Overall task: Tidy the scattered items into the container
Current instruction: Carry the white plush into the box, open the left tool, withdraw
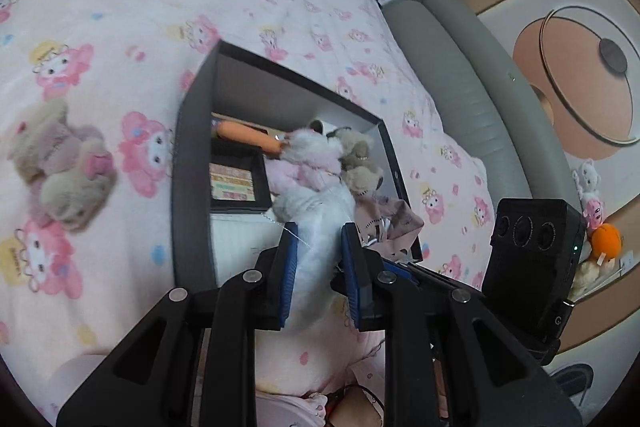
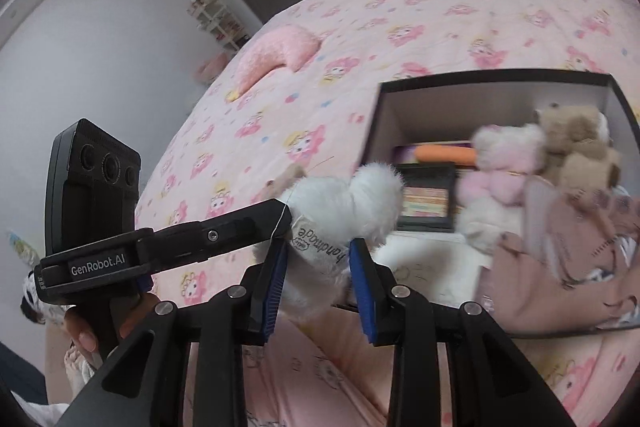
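Note:
A black-rimmed open box (image 1: 192,131) sits on the pink bed; it also shows in the right wrist view (image 2: 496,77). It holds plush toys (image 1: 316,155), an orange carrot-shaped toy (image 1: 248,137), a framed card (image 1: 236,183) and pink cloth (image 2: 560,267). Both grippers clamp one white fluffy toy (image 2: 344,203) with a "handmade" tag at the box's near edge. My left gripper (image 1: 320,239) is shut on it (image 1: 320,247). My right gripper (image 2: 318,247) is shut on it too. The left gripper's body (image 2: 168,247) crosses the right wrist view.
A grey-pink plush bear (image 1: 60,167) lies on the bedspread left of the box. A pink moon-shaped cushion (image 2: 276,55) lies farther up the bed. A grey padded headboard (image 1: 460,87) borders the bed. Small plush toys (image 1: 600,223) sit beside it.

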`<state>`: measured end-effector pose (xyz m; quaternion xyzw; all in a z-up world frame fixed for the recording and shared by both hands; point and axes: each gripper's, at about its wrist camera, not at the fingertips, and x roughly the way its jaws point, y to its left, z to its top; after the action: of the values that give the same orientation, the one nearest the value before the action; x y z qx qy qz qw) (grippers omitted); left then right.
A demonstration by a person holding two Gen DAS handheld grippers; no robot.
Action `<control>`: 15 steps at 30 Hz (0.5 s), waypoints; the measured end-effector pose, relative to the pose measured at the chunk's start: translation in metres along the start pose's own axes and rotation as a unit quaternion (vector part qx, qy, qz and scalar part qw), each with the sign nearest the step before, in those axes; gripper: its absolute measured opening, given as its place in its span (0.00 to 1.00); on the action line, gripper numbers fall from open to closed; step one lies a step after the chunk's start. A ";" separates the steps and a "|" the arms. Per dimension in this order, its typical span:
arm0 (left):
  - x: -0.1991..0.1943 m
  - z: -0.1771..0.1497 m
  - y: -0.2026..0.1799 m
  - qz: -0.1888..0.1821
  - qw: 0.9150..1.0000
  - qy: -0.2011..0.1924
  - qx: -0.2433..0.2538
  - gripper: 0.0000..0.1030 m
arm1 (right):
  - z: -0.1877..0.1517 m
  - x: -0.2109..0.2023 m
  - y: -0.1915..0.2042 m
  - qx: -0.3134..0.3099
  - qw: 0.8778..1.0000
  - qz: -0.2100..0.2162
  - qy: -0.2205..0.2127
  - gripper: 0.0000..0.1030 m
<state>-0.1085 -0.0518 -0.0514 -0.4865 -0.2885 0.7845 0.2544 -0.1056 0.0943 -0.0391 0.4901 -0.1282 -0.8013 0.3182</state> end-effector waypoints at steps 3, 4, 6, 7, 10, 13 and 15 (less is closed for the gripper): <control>0.025 0.000 -0.010 0.021 1.000 0.016 0.008 0.19 | -0.005 -0.001 -0.033 0.034 0.999 -0.017 0.001 0.28; 0.030 0.001 -0.012 0.036 0.999 0.019 0.012 0.20 | -0.006 -0.001 -0.041 0.042 0.999 -0.014 -0.001 0.28; 0.037 0.004 -0.015 0.068 0.997 0.021 0.019 0.20 | -0.006 0.003 -0.049 0.050 0.999 -0.009 -0.002 0.27; 0.036 0.004 -0.014 0.082 0.996 0.021 0.024 0.20 | -0.006 0.005 -0.050 0.045 0.999 -0.011 -0.003 0.26; 0.023 0.000 -0.014 0.106 0.994 -0.003 0.037 0.20 | -0.002 0.006 -0.049 0.030 0.999 -0.032 -0.009 0.22; 0.018 -0.008 -0.018 0.086 0.995 0.005 0.050 0.20 | -0.001 -0.006 -0.054 0.028 0.998 -0.053 -0.038 0.22; 0.029 -0.014 -0.020 0.095 0.994 0.023 0.057 0.20 | 0.000 -0.008 -0.057 0.020 0.997 -0.065 -0.042 0.21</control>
<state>-0.1045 -0.0152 -0.0601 -0.5142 -0.1903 0.8088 0.2128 -0.1248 0.1431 -0.0634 0.4697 -0.1259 -0.8372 0.2501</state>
